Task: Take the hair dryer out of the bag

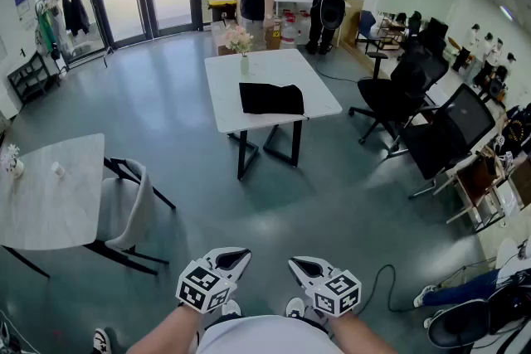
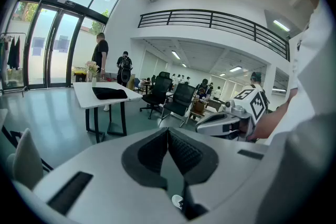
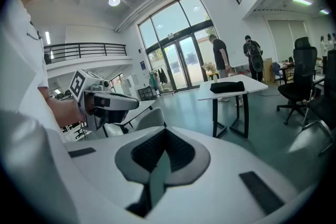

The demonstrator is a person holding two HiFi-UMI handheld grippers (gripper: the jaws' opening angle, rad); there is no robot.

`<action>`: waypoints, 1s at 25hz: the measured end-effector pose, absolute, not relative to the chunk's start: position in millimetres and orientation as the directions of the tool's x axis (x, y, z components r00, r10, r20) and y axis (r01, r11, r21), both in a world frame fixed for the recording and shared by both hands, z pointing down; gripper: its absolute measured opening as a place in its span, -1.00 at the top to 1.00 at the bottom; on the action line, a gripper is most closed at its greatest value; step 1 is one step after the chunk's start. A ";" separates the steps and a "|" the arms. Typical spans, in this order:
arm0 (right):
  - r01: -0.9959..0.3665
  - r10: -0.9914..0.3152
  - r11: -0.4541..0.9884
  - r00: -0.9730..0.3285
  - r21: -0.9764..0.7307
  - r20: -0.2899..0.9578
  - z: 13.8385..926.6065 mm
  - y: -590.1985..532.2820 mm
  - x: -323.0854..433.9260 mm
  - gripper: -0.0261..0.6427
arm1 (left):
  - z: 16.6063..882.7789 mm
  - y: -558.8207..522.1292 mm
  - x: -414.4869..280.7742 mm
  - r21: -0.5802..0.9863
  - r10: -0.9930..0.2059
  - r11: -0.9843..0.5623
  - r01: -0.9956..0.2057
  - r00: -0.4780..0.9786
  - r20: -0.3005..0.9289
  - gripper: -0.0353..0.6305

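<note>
In the head view, the left hand-held gripper (image 1: 235,259) and the right hand-held gripper (image 1: 308,267) were held low and close to the person's body, side by side. Both were shut tight and had nothing in them. The black bag (image 1: 271,99) lay flat on a white worktop (image 1: 224,95) well away from them, straight ahead across a wide stretch of grey floor (image 1: 166,145). The bag's long side ran from left to right, across the way the person faced. No hair dryer could be seen, so it was most likely inside the bag. The bag sat about midway between the two hand-held grippers, so neither one looked nearer. In the left gripper view, the two dark pads met at their tips with nothing between them. The bag (image 2: 109,93) showed small and far off on the worktop (image 2: 86,98), to the left of where the jaws pointed. The right hand-held gripper (image 2: 223,122) was just beside it on the right. In the right gripper view, the pads also met at their tips with nothing caught in them. There the bag (image 3: 227,87) lay far off on the worktop (image 3: 254,89), to the right of where the jaws pointed, and the left hand-held gripper (image 3: 107,103) was close by on the left. So both tips leaned a little inward. The person would probably have to walk up to the worktop before either one could reach the bag.
</note>
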State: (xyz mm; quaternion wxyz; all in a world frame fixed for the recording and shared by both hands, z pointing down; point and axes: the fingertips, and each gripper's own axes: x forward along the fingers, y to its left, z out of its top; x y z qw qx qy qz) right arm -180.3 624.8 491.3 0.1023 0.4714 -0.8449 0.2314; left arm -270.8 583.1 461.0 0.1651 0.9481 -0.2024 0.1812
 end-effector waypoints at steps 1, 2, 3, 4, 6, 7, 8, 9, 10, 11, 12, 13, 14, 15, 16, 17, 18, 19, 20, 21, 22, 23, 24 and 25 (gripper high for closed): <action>-0.844 -0.749 0.450 -0.535 -0.292 0.391 490.5 624.6 -180.0 0.88 | 460.2 582.9 -270.6 0.239 -0.326 -0.863 -0.445 0.852 0.409 0.84; -0.844 -0.749 0.451 -0.535 -0.290 0.392 489.7 624.4 -179.7 0.88 | 459.4 582.7 -270.3 0.239 -0.327 -0.863 -0.446 0.852 0.408 0.84; -0.844 -0.749 0.452 -0.534 -0.288 0.392 489.1 624.3 -179.3 0.88 | 458.9 582.7 -269.8 0.240 -0.328 -0.862 -0.446 0.853 0.407 0.84; -0.845 -0.749 0.452 -0.534 -0.286 0.393 488.6 624.3 -179.1 0.88 | 458.6 582.9 -269.2 0.240 -0.327 -0.863 -0.445 0.853 0.407 0.84; -0.845 -0.748 0.452 -0.534 -0.286 0.394 488.9 624.9 -179.2 0.88 | 458.9 584.4 -268.2 0.241 -0.323 -0.865 -0.441 0.854 0.408 0.84; -0.845 -0.748 0.452 -0.534 -0.287 0.395 489.7 625.3 -179.7 0.88 | 459.4 585.3 -268.0 0.240 -0.320 -0.866 -0.439 0.855 0.409 0.84; -0.845 -0.747 0.451 -0.534 -0.287 0.397 490.9 625.6 -180.1 0.88 | 460.1 586.0 -268.0 0.239 -0.318 -0.867 -0.437 0.855 0.409 0.84; -0.845 -0.746 0.451 -0.533 -0.287 0.399 492.3 625.8 -180.3 0.88 | 460.9 586.3 -268.0 0.238 -0.317 -0.868 -0.436 0.855 0.409 0.84; -0.846 -0.746 0.449 -0.532 -0.286 0.401 493.7 625.9 -180.2 0.88 | 461.6 586.3 -268.0 0.237 -0.317 -0.869 -0.435 0.856 0.409 0.84; -0.847 -0.747 0.448 -0.530 -0.286 0.402 494.9 625.9 -179.9 0.88 | 462.2 586.0 -268.0 0.237 -0.317 -0.869 -0.435 0.856 0.409 0.84; -0.848 -0.748 0.446 -0.529 -0.287 0.401 495.5 625.9 -179.9 0.88 | 462.7 585.5 -268.3 0.237 -0.317 -0.869 -0.435 0.856 0.409 0.84; -0.846 -0.749 0.445 -0.532 -0.294 0.396 495.2 626.0 -180.6 0.88 | 462.9 584.8 -268.7 0.238 -0.316 -0.869 -0.435 0.856 0.410 0.84; -0.840 -0.747 0.447 -0.540 -0.308 0.388 494.3 626.0 -182.2 0.88 | 463.1 584.0 -269.1 0.240 -0.315 -0.868 -0.435 0.856 0.411 0.84; -0.830 -0.742 0.450 -0.553 -0.329 0.379 493.4 625.9 -184.7 0.88 | 463.5 582.9 -269.5 0.242 -0.314 -0.867 -0.436 0.855 0.414 0.84; -0.821 -0.735 0.452 -0.564 -0.349 0.375 493.2 625.6 -187.5 0.88 | 464.6 581.7 -270.0 0.245 -0.313 -0.865 -0.438 0.853 0.418 0.85; -0.817 -0.730 0.451 -0.569 -0.359 0.378 494.1 625.3 -190.2 0.88 | 466.1 580.7 -270.5 0.248 -0.310 -0.863 -0.439 0.851 0.424 0.84; -0.822 -0.728 0.447 -0.563 -0.352 0.390 495.9 624.9 -192.3 0.88 | 467.6 580.2 -271.2 0.251 -0.307 -0.863 -0.439 0.849 0.429 0.84; -0.833 -0.730 0.443 -0.549 -0.330 0.407 498.2 624.5 -194.1 0.88 | 468.4 580.0 -272.1 0.253 -0.303 -0.863 -0.437 0.850 0.431 0.84; -0.846 -0.733 0.440 -0.533 -0.303 0.424 500.2 624.1 -196.2 0.87 | 468.3 579.9 -273.5 0.256 -0.298 -0.865 -0.432 0.852 0.431 0.84; -0.855 -0.735 0.437 -0.519 -0.280 0.436 501.6 623.7 -198.8 0.87 | 467.8 579.7 -275.4 0.258 -0.293 -0.867 -0.427 0.855 0.428 0.84; -0.860 -0.737 0.434 -0.510 -0.267 0.443 502.5 623.1 -201.8 0.87 | 467.6 579.3 -277.8 0.260 -0.289 -0.869 -0.421 0.858 0.426 0.84; -0.863 -0.738 0.431 -0.505 -0.264 0.447 503.2 622.0 -205.0 0.87 | 468.0 578.4 -280.7 0.260 -0.285 -0.871 -0.417 0.859 0.425 0.84; -0.865 -0.739 0.425 -0.502 -0.267 0.450 503.9 620.2 -208.0 0.87 | 468.8 577.0 -284.1 0.260 -0.280 -0.873 -0.413 0.860 0.426 0.85; -0.867 -0.739 0.417 -0.499 -0.273 0.453 504.7 618.1 -211.0 0.87 | 470.0 575.4 -288.0 0.260 -0.275 -0.874 -0.409 0.860 0.430 0.84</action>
